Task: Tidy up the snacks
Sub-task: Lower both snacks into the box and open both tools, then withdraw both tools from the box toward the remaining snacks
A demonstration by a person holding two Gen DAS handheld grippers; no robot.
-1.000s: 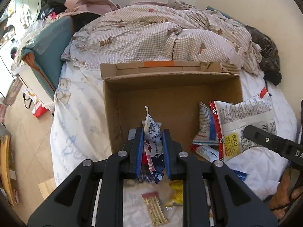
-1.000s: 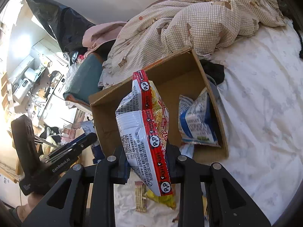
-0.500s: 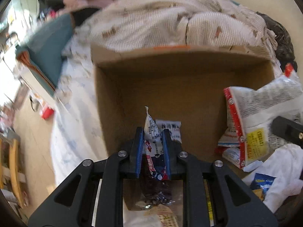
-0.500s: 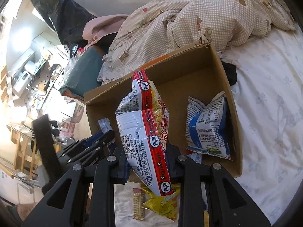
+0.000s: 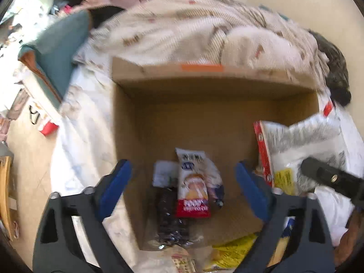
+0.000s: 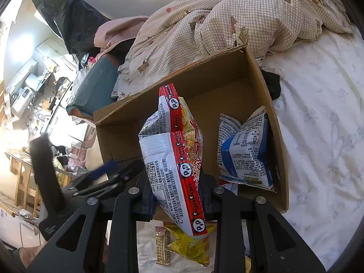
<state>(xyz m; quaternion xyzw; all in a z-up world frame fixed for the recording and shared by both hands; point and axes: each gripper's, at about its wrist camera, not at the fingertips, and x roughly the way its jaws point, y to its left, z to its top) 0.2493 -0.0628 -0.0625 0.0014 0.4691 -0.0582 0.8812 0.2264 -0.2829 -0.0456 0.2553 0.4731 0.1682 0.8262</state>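
An open cardboard box [image 5: 204,86] sits on the bed. My left gripper [image 5: 183,183] hangs over its near-left corner and its jaws are opening. Its blue pads [image 5: 116,182] stand far apart and touch nothing. Between and below them a small white and red snack packet [image 5: 193,188] lies on the box floor beside a dark packet [image 5: 169,211]. My right gripper [image 6: 177,195] is shut on a red and white snack bag [image 6: 173,150], held upright at the near wall of the box [image 6: 227,79]. This bag [image 5: 295,150] also shows at the right of the left wrist view.
A blue and white bag [image 6: 245,150] leans in the box's right corner. A yellow packet [image 6: 191,243] and a slim bar packet [image 6: 161,245] lie on the sheet before the box. A checked duvet [image 6: 227,22] is heaped behind it. The floor drops off at left.
The left gripper's jaws have parted wide and let go of the small white and red packet, which now lies in the box. The right gripper still holds its bag.
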